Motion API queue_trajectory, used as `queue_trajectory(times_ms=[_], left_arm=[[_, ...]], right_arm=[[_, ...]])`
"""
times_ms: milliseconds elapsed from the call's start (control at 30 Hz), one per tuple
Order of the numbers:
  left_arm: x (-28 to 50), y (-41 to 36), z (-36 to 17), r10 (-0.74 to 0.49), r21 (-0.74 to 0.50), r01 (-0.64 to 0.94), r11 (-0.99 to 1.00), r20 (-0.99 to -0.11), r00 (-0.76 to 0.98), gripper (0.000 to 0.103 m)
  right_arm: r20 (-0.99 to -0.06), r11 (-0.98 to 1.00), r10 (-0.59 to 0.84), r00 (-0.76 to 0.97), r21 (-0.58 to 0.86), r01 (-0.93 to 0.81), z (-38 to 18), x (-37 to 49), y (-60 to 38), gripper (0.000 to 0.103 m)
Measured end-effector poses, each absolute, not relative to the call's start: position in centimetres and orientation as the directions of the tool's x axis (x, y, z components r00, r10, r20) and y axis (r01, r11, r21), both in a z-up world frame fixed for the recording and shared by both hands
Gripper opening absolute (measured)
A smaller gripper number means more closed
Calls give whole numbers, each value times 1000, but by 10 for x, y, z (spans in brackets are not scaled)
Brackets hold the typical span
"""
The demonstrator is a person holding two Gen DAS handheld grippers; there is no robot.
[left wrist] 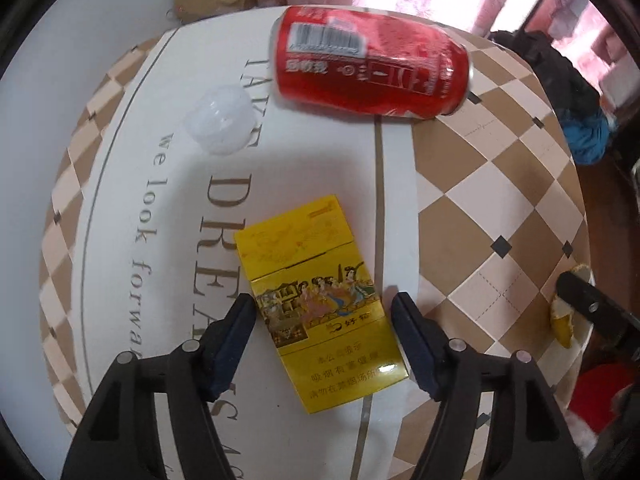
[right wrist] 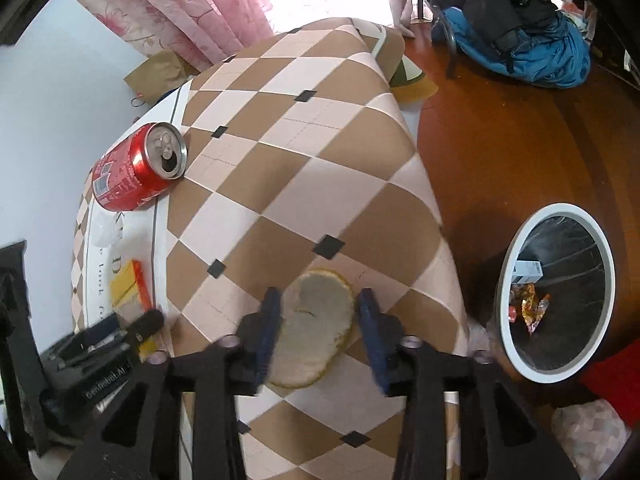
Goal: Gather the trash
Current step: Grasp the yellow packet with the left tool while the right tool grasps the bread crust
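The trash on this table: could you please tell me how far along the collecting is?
Done: the bin on the floor already holds a few wrappers. In hand: nothing is gripped yet; the left gripper straddles the yellow cigarette pack and the right gripper straddles the fruit peel, jaws open on both. Left: the red can and the clear plastic cup lie untouched.

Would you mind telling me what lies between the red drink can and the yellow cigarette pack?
Only bare tablecloth; the left wrist view shows red can and yellow pack apart.
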State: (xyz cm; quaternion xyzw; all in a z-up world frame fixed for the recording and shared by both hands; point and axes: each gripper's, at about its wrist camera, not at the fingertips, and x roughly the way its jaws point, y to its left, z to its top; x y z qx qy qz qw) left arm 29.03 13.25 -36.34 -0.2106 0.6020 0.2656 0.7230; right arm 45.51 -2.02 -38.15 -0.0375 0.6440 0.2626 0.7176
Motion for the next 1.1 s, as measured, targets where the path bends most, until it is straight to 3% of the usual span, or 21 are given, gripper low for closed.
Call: queue_trajectory(times_ms=[100, 167, 233, 400, 567, 600, 1100], left_arm=[[284, 132, -363, 136, 11, -636, 771, -980, 147, 66], [278, 129, -363, 144, 13, -635, 772, -978, 154, 62], [268, 127, -361, 148, 16, -632, 774, -977, 156, 61], [250, 118, -350, 187, 47, -620, 783, -969, 163, 60], [233, 105, -328, 254, 89, -597, 798, -946, 199, 59], [231, 102, -324, 266, 96, -591, 801, -941, 208, 59], [212, 87, -286, 287, 56, -600, 798, -911, 296, 58]], right_arm=[[-962, 874, 263, 81, 201, -443, -381, 448, -8, 52], [-965, 890, 233, 120, 163, -425, -380, 446, -6, 47], [-967, 898, 201, 159, 116, -425, -380, 443, -4, 35], [-957, 882, 191, 217, 71, -465, -377, 434, 1, 32], [-947, 877, 256, 196, 142, -459, -370, 424, -5, 25], [-943, 871, 271, 191, 156, -466, -367, 421, -5, 8], [-849, 790, 494, 189, 348, -504, -303, 401, -46, 2]])
